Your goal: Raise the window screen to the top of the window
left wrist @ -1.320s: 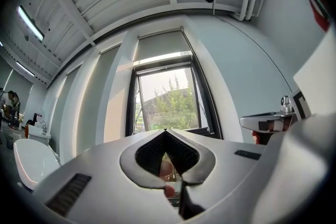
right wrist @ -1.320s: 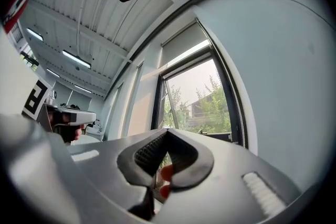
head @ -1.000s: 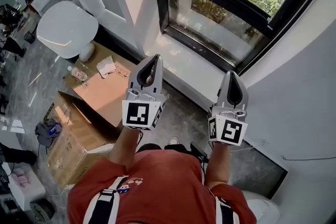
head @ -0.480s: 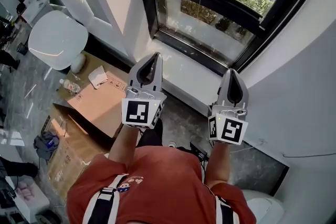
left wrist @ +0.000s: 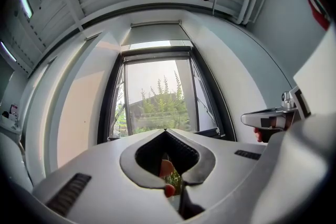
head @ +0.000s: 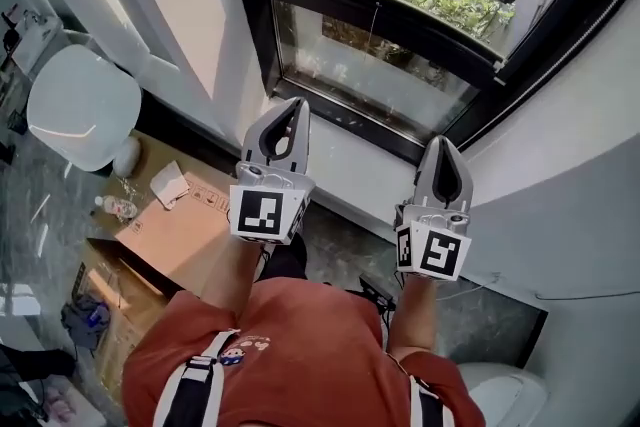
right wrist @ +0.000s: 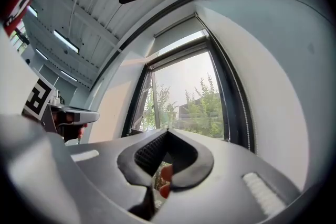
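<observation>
The black-framed window fills the top of the head view, with green bushes outside. Its pale screen is rolled most of the way up and covers only the top strip of the glass; it also shows in the right gripper view. A thin cord hangs in front of the pane. My left gripper and right gripper point side by side at the white sill, both shut with nothing between the jaws. Neither touches the window. The shut tips show in the left gripper view and the right gripper view.
A cardboard box with a small bottle and crumpled paper sits on the floor at left. A white rounded seat stands beyond it. White walls flank the window recess. A bead chain runs down the right frame.
Both grippers have moved closer to the window, still shut and side by side. The box and white seat have slid left in the head view, and the window now looms larger.
</observation>
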Demonstrator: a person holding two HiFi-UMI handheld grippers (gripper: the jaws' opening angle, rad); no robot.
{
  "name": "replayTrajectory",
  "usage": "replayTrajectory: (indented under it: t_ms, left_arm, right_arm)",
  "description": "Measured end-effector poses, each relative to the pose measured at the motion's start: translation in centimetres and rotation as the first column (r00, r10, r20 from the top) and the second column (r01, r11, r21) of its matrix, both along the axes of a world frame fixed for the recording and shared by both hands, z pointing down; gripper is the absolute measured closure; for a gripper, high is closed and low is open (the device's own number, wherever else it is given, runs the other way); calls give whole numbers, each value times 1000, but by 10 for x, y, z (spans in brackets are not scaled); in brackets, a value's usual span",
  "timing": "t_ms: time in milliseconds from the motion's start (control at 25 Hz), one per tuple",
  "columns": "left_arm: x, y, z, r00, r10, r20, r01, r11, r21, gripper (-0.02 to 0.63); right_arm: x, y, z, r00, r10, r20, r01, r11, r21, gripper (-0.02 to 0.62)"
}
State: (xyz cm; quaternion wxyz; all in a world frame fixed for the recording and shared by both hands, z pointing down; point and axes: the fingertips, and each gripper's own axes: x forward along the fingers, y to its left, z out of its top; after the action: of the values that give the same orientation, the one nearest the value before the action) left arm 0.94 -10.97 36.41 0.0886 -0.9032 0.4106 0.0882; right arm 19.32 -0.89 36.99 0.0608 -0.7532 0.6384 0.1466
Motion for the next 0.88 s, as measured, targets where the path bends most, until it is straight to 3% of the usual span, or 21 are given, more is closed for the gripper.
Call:
replayTrajectory:
  t_ms: [320,480,680,880]
  left_arm:
    - [4,-108,-4,998,58,2,-58,997,-46,601]
    - [10,-153,2,994,109,-31,-111,991,-71,601]
    - [27,-193,1,987,158,0,-157,986,-54,601]
    - [45,-222,2,977,213,-16,-214,975,-67,601]
  right_arm:
    - [-3,-90,-10,996,80,-43,-82,996,-36,586]
    - [-3,-127,-8,991,121,-49,-124,991,-58,586]
    - [9,-157,-8,983,179,-48,-182,981,-70,586]
    - [19,-180,-9,971,233,-58,-237,969,-76,586]
